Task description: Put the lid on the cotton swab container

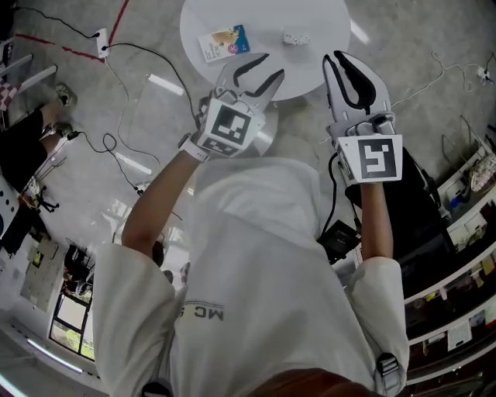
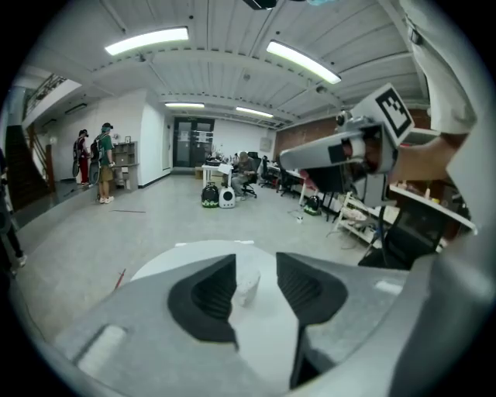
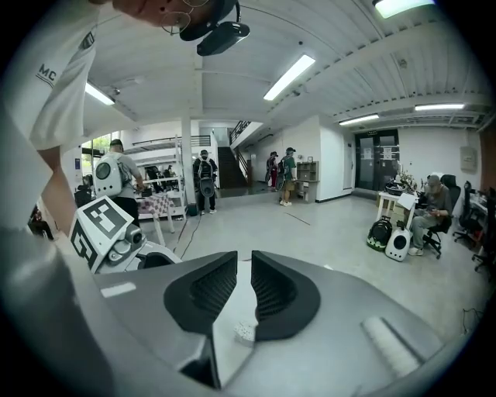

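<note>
Head view: the small clear swab box (image 1: 296,37) sits on the round table (image 1: 256,15), at one o'clock from the left tongs (image 1: 273,65) and eleven o'clock from the right tongs (image 1: 335,56). I cannot pick out its lid.

Left gripper view: the left tongs (image 2: 256,260) gape wide and empty, with the swab box (image 2: 246,285) seen between them.

Right gripper view: the right tongs (image 3: 245,254) are narrow and empty, with the swab box (image 3: 244,332) at six o'clock.

It is probably light, slick plastic, so pinch the side walls gently.
</note>
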A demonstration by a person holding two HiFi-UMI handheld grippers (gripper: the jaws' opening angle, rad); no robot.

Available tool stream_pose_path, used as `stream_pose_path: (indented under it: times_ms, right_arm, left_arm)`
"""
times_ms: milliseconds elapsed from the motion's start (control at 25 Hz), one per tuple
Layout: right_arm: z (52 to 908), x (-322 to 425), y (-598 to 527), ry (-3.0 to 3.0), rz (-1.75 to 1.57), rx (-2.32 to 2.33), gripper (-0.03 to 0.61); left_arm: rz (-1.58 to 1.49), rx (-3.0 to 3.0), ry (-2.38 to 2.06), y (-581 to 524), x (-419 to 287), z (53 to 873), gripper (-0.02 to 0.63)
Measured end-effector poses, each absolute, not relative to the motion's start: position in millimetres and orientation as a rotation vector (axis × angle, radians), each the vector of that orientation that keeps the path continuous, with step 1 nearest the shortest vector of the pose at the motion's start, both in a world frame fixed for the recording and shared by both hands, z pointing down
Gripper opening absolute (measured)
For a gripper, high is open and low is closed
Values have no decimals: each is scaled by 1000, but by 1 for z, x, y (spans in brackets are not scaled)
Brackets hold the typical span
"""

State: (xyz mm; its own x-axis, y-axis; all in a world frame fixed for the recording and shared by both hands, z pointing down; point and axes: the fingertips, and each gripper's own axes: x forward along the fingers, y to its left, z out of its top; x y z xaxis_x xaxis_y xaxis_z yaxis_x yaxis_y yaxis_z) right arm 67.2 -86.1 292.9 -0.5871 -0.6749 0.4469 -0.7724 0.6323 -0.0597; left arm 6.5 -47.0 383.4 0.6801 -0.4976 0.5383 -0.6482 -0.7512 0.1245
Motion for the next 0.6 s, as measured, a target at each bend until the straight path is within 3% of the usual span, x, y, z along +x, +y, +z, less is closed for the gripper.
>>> stream_pose_path:
  times_ms: [600]
  right_arm:
    - [404, 46, -112, -2450, 290, 921, 144]
  left_arm:
    - [954, 2577, -756, -79, 25, 552, 235]
